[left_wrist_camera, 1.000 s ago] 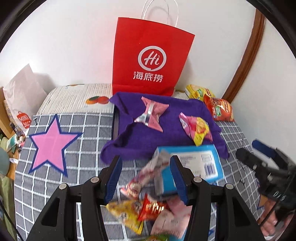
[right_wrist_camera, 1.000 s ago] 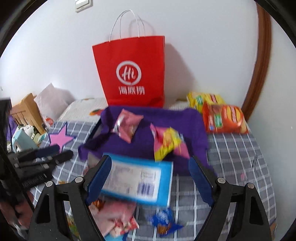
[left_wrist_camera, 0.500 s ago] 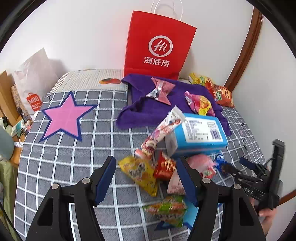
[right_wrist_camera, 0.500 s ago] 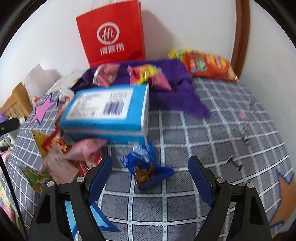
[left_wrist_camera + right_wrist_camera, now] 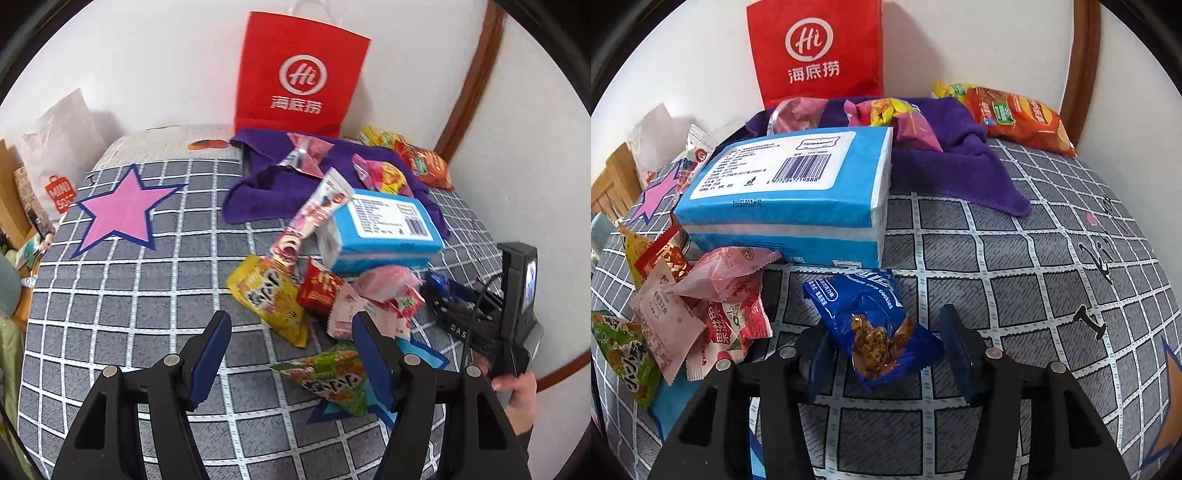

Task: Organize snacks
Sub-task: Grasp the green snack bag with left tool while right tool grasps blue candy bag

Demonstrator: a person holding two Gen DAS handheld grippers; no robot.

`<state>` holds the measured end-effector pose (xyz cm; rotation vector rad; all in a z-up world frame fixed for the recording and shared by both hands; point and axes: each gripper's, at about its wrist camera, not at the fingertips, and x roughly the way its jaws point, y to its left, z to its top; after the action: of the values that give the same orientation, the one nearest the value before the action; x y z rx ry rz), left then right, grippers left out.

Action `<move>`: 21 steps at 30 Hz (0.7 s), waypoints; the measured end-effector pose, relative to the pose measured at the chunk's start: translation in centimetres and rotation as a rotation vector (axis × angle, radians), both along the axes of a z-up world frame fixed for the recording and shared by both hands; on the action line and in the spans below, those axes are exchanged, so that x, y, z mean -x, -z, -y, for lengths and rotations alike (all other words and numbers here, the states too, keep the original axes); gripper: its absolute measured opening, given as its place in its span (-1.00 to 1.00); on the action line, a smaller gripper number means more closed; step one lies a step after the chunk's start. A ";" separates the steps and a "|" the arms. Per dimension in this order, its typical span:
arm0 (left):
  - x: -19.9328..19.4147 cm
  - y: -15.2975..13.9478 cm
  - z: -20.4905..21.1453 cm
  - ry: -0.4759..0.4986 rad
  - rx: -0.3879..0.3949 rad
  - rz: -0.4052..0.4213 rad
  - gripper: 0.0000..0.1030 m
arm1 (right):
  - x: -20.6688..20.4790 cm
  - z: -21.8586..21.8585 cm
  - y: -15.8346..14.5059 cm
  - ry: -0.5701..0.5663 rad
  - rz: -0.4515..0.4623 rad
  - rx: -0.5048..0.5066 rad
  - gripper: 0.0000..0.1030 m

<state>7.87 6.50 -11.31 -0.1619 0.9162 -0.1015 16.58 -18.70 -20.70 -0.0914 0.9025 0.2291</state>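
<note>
Barely started: right gripper (image 5: 886,350) closing around cookie packet (image 5: 875,325), left gripper (image 5: 291,354) open and empty, snack pile (image 5: 325,291) unsorted.

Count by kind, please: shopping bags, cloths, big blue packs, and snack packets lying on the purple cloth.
Shopping bags: 2, red and white
Cloths: 1, purple
Big blue packs: 1
Snack packets on the cloth: 2, pink and pink-yellow
Total: 6
</note>
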 end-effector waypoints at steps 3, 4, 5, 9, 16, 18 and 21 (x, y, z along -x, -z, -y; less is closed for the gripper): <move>0.2 0.3 0.9 0.057 0.034 -0.008 0.27 | -0.1 0.1 0.0 0.002 -0.001 -0.008 0.05; 0.3 0.5 1.2 0.072 0.046 -0.012 0.27 | -0.1 0.1 0.0 0.003 -0.001 -0.009 0.05; 0.3 0.7 1.4 0.083 0.053 -0.017 0.27 | -0.1 0.1 0.0 0.003 0.000 -0.009 0.05; 0.4 1.9 2.5 0.117 0.040 -0.039 0.27 | -0.1 0.0 0.1 0.001 0.000 -0.003 0.07; 0.1 4.3 3.4 0.121 -0.008 -0.083 0.27 | -0.1 -0.1 0.2 -0.004 0.000 -0.002 0.10; -0.1 4.9 3.6 0.126 -0.002 -0.093 0.27 | -0.1 -0.2 0.2 -0.006 0.001 -0.001 0.12; -0.3 5.2 3.7 0.120 -0.001 -0.091 0.27 | -0.1 -0.2 0.3 -0.008 0.000 -0.004 0.13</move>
<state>8.16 2.85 -16.52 -0.1108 1.0169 -0.2064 16.64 -18.51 -20.96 -0.0915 0.9014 0.2388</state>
